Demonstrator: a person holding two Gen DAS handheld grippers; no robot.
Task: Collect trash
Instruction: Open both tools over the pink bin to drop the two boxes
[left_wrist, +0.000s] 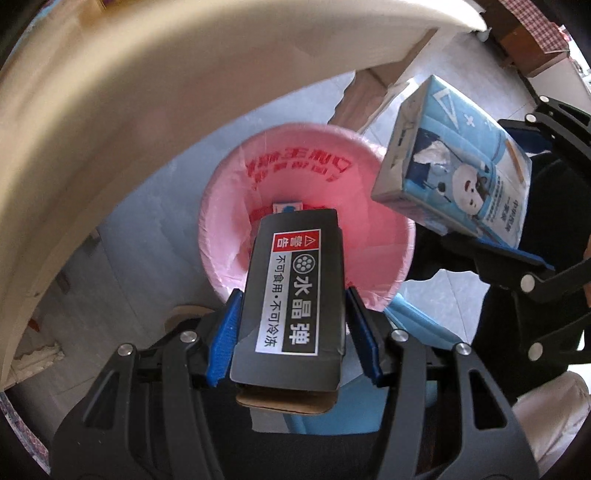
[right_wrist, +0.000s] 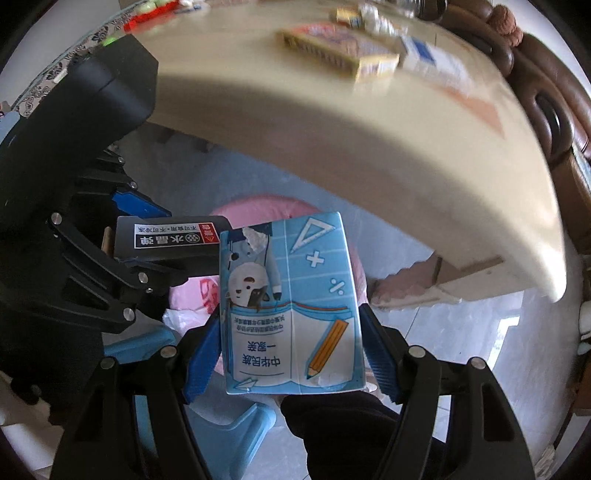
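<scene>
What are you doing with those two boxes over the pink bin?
A person is clearing trash with a gripper in each hand. The left gripper is clamped on a black box, held right above the pink-lined trash bin. The right gripper grips a blue carton beside it, near the bin's edge. Neither is dropped yet. More boxes sit on the table.

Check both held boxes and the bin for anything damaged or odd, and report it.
The blue carton in the right gripper has torn, scuffed patches in its print near the top and bottom. The black box in the left gripper shows a loose brown flap. The pink-lined bin looks fine.
</scene>
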